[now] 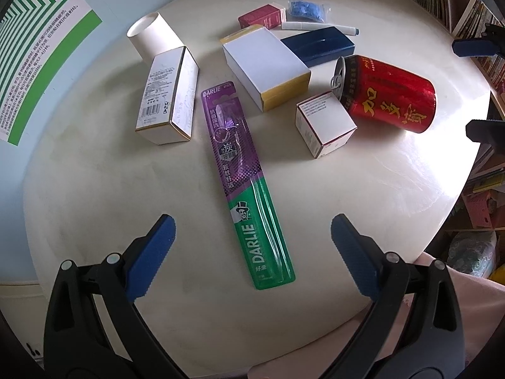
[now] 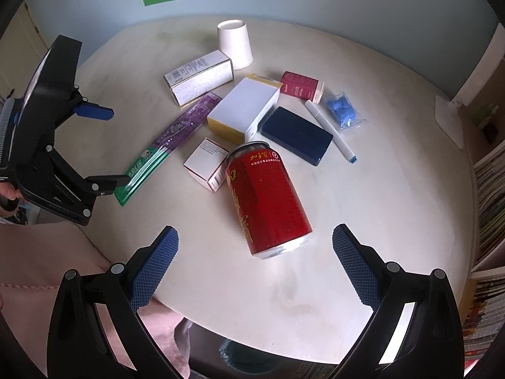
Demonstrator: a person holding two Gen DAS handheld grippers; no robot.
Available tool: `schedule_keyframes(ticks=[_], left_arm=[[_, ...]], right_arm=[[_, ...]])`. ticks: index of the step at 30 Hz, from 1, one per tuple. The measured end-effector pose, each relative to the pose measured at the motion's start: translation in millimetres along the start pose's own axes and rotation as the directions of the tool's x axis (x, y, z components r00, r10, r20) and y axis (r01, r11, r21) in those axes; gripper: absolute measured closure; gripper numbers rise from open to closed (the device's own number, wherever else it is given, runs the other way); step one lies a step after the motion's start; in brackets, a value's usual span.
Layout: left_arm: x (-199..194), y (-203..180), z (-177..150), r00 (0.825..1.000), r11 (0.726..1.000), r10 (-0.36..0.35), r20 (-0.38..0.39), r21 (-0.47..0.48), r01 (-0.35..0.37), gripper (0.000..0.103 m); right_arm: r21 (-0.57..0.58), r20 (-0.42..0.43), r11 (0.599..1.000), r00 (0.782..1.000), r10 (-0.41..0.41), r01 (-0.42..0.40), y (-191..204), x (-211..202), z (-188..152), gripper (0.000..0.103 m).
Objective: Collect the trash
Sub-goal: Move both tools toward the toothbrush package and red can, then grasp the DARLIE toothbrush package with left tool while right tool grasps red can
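We hold both grippers open and empty: left gripper [image 1: 252, 249] straddles the toothbrush pack [image 1: 247, 186], right gripper [image 2: 255, 252] faces the lying red can [image 2: 266, 199], ready for grasping.

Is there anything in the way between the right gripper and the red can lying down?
No. The open right gripper faces the red can with only bare round white table between them.

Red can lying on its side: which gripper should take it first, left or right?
Right. The red can lies straight ahead of the open right gripper, roughly centred between its fingers. The left gripper, also open, is lined up on the toothbrush pack instead, with the can far off to its right.
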State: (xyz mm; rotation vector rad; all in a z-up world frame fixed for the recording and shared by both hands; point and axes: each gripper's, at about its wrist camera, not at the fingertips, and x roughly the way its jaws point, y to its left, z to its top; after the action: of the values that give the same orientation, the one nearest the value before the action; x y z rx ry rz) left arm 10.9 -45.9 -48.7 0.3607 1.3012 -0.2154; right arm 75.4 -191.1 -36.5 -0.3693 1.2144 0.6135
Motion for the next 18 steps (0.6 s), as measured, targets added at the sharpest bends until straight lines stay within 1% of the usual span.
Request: schedule_keyframes(ticks=[18], left_arm=[[23,1,10,0.999,1.000,-0.020,-0.049,-0.011,0.019,0.007]], right_arm=[[-0.010,-0.044,0.999,0.998,0.048,-0.048,-12,21,11,0.006]])
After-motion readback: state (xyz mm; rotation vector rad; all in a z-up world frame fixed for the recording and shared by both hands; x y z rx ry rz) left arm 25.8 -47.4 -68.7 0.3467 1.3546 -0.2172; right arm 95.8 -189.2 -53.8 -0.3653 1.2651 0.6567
